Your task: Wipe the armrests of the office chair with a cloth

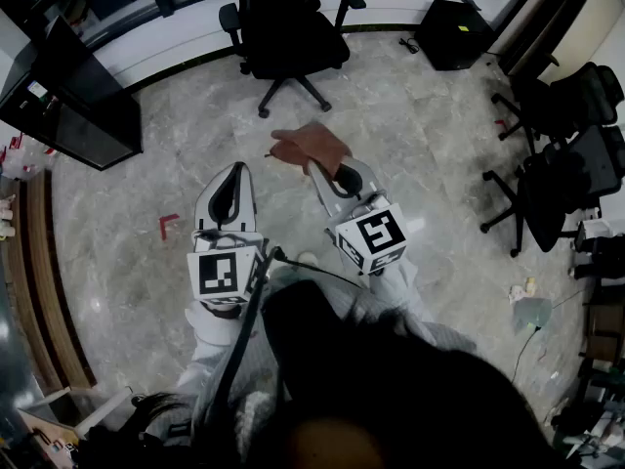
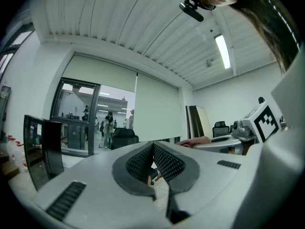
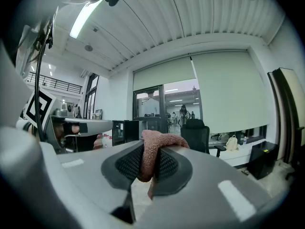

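Head view: brown cloth [image 1: 309, 145] in right tongs [image 1: 328, 171], office chair [image 1: 288, 29] beyond

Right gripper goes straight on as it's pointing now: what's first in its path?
Most likely the black office chair, almost dead ahead beyond the cloth clamped in the right gripper. Only bare floor shows before it, though depth is unclear.

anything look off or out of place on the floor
Only crumpled scraps lying loose on the floor toward the right edge. The cloth is no spill: the right claw grips it.
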Demonstrator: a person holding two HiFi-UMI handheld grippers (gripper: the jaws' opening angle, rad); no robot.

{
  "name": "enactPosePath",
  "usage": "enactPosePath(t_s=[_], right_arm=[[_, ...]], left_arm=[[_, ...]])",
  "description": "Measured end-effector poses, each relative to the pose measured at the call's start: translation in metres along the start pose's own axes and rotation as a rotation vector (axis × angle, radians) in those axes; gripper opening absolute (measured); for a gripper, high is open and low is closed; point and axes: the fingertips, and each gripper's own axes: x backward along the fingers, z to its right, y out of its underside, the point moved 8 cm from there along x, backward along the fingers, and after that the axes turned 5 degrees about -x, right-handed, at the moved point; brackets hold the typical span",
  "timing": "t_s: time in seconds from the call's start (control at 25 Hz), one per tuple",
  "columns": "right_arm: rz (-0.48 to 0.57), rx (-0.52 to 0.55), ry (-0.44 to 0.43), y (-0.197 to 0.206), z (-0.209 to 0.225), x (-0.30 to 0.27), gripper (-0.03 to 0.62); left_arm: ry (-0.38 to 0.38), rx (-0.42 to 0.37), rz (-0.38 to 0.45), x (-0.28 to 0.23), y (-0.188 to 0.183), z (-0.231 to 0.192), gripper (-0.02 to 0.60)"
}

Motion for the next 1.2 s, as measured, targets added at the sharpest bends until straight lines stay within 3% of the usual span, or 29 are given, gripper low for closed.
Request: enactPosePath(t_s=[0.84,1.2], right_arm=[[0.002,-0.027,-0.005,0.013,0.036,-0.008,0.032],[-0.051,-0.026,-0.017,0.026,0.076,-0.112,0.033]], left_arm=[[-0.012,-0.01,-0.031,-0.032,0.017,0.01,0.005],[-0.043,0.002,-0.076,-0.114,0.051,-0.063,0.005]])
